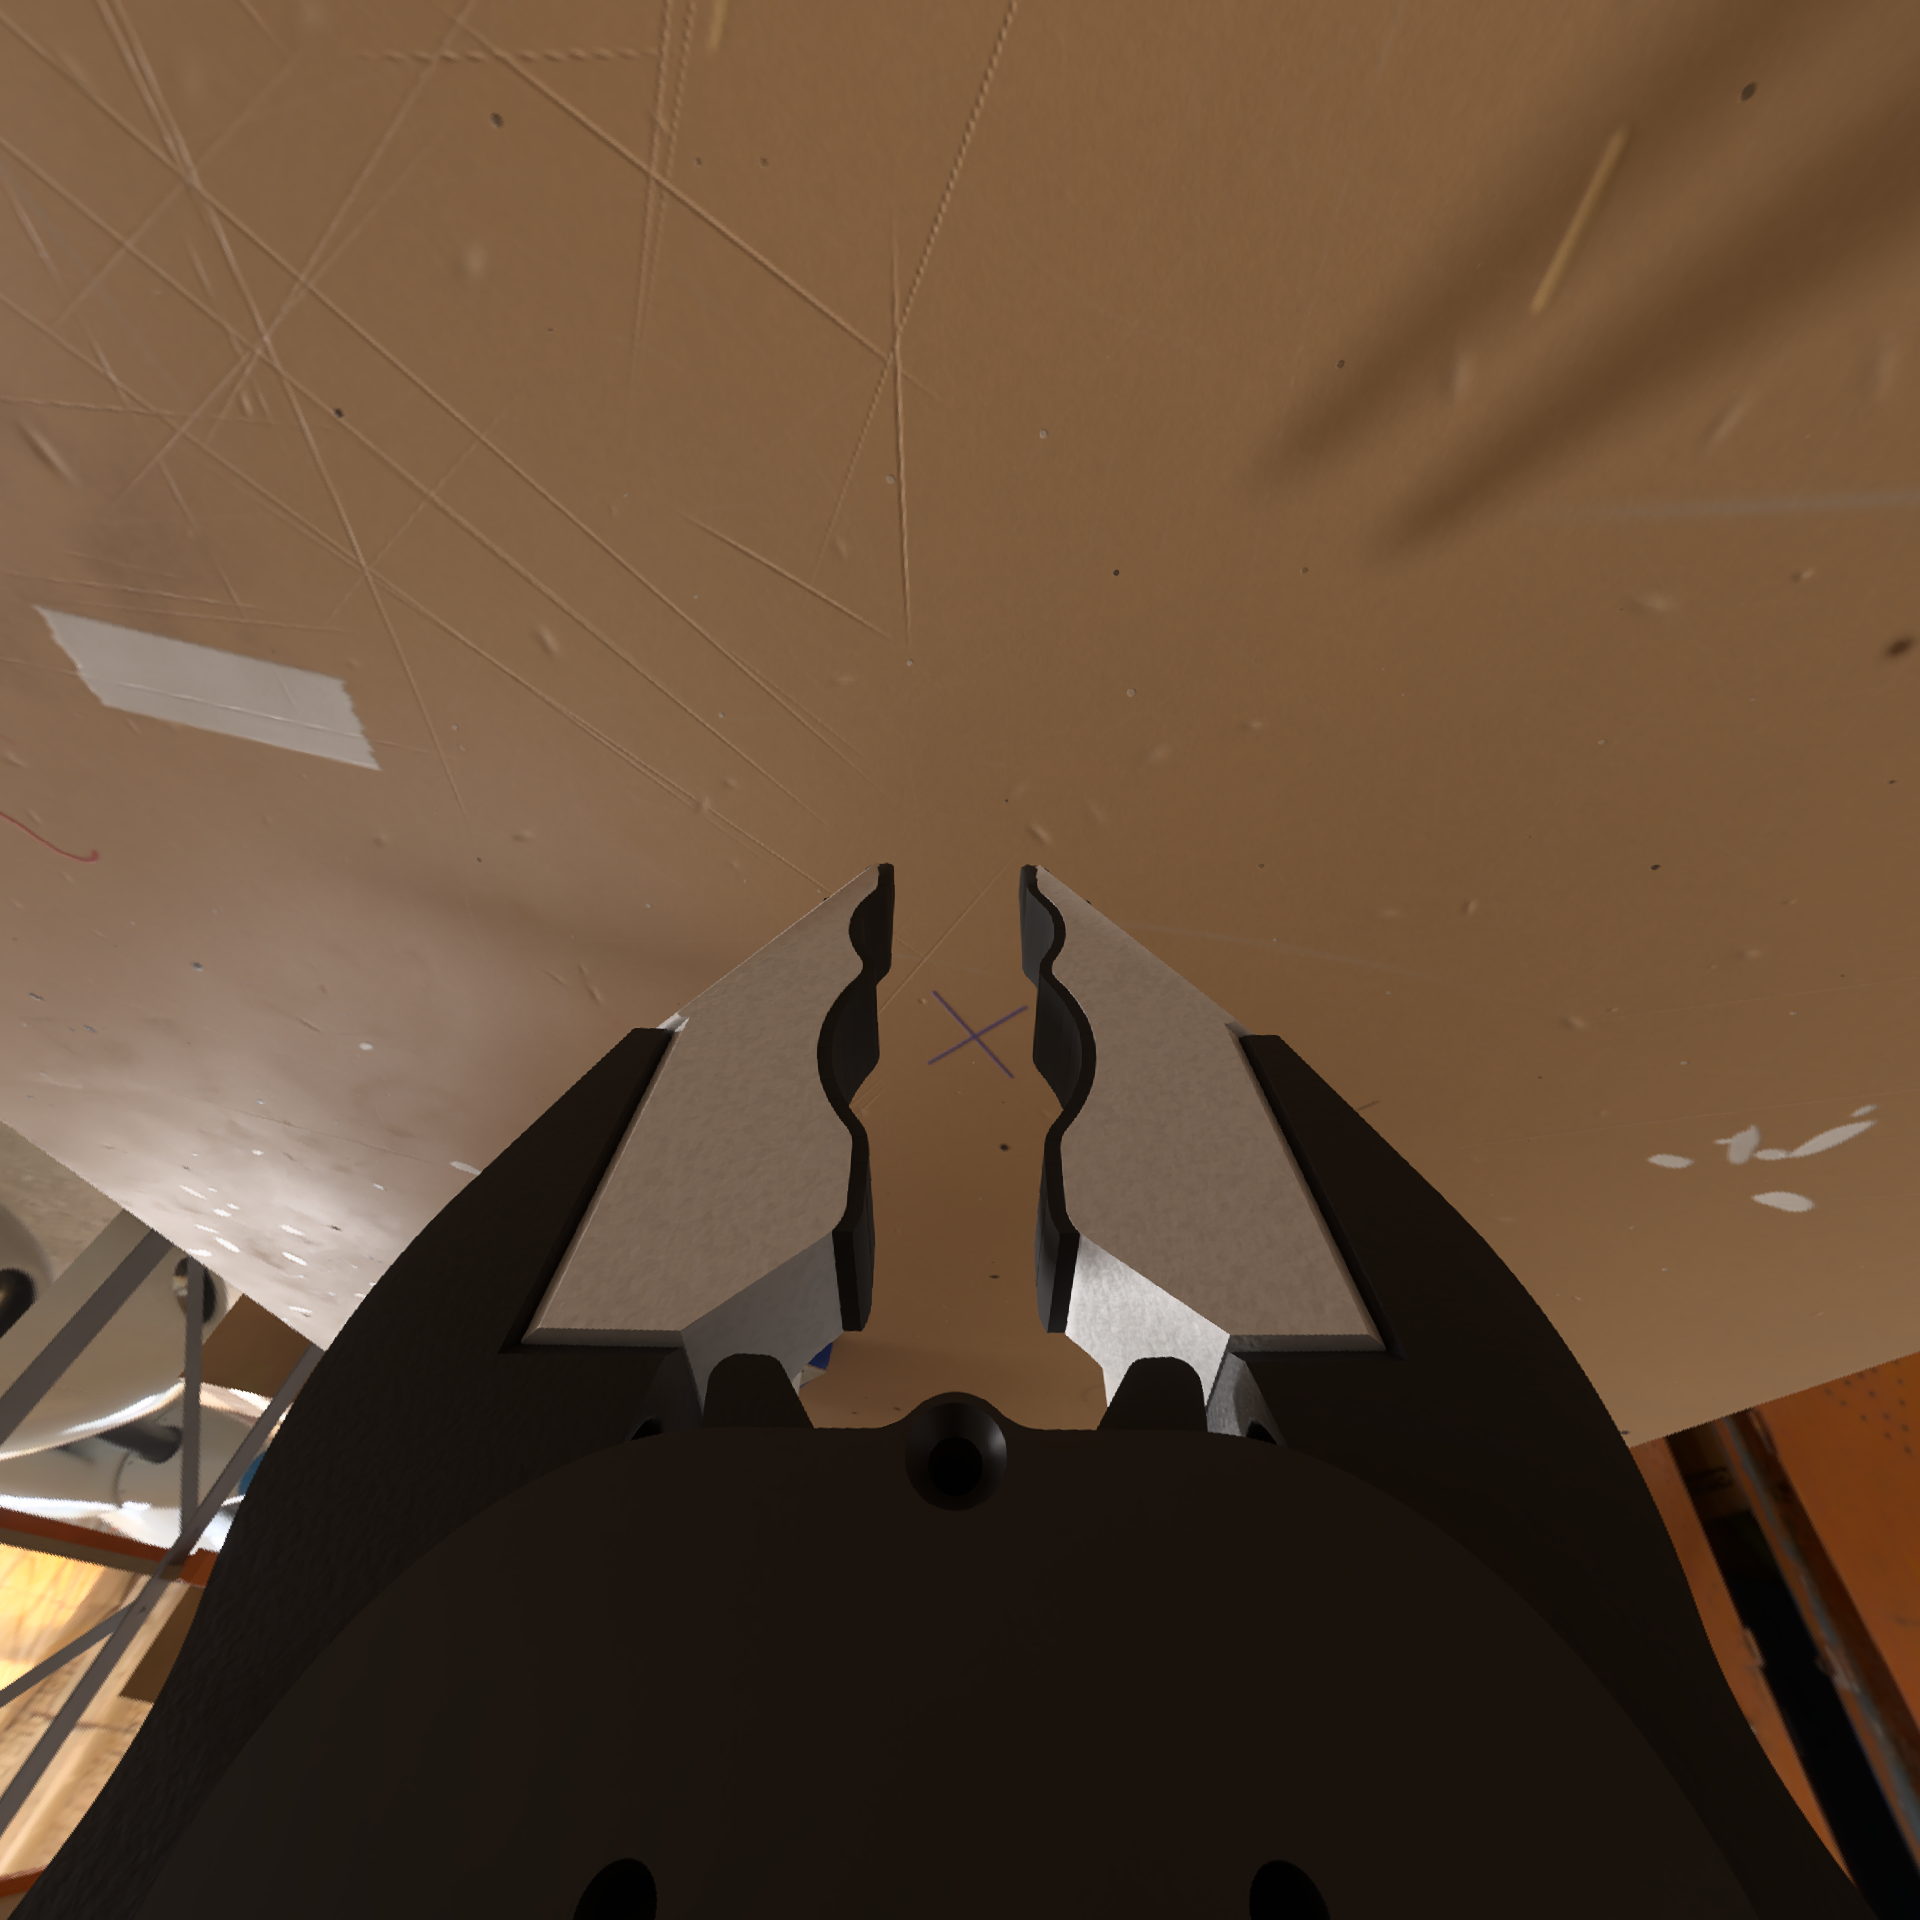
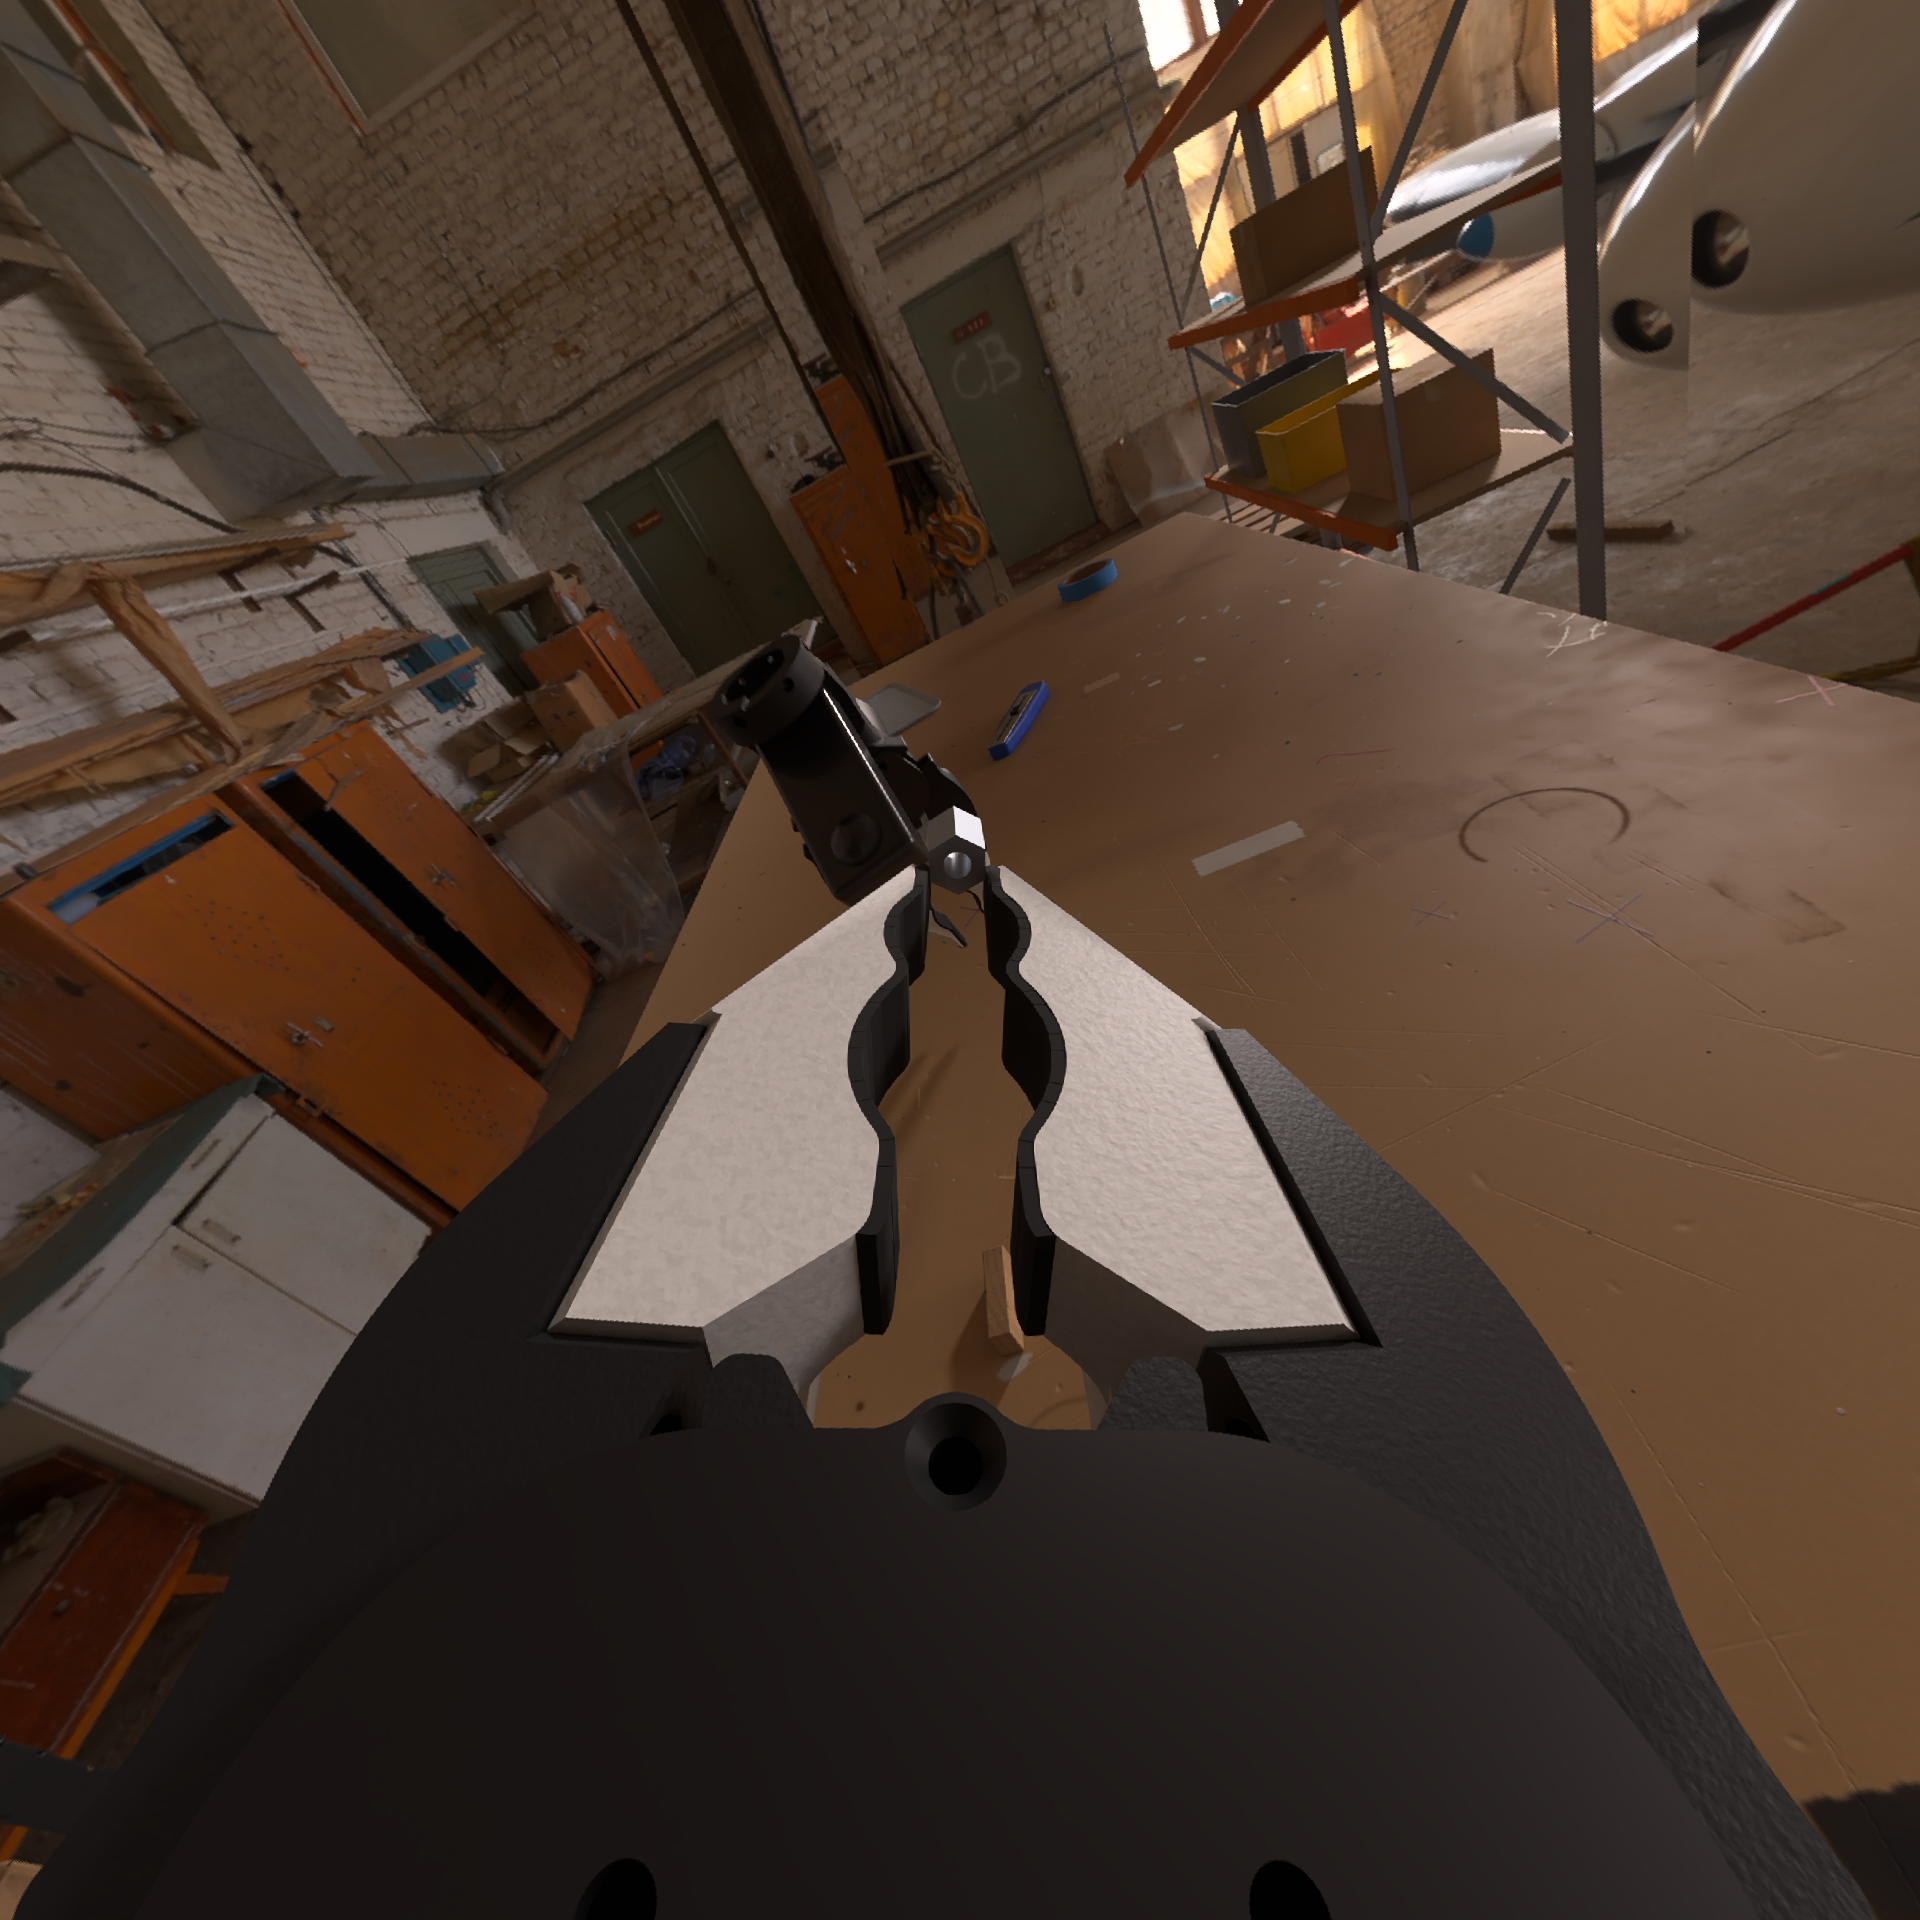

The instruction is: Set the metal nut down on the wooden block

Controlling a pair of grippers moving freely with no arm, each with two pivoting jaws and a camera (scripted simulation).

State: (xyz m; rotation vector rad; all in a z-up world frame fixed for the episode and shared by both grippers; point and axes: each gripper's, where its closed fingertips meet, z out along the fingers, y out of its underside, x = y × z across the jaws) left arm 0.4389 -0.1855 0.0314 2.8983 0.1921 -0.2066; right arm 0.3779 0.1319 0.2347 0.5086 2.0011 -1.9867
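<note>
In the right wrist view my right gripper (image 2: 956,881) is shut on the metal nut (image 2: 958,850), a small silver hex nut pinched at the very fingertips, above the brown table (image 2: 1455,1091). The wooden block (image 2: 1000,1299), small and tan, lies on the table below, seen low in the gap between my right fingers. My left gripper (image 1: 956,875) is partly open and empty, pointing down at the table (image 1: 935,416) over a small pen cross (image 1: 975,1034). Its dark body (image 2: 821,769) shows just behind the nut in the right wrist view.
A blue tape roll (image 2: 1088,577), a blue tool (image 2: 1018,719) and a grey tray (image 2: 899,712) lie at the table's far end. White tape strips (image 2: 1247,847) (image 1: 208,686) are stuck to the top. The table's left edge (image 2: 717,862) drops off toward orange cabinets (image 2: 260,987).
</note>
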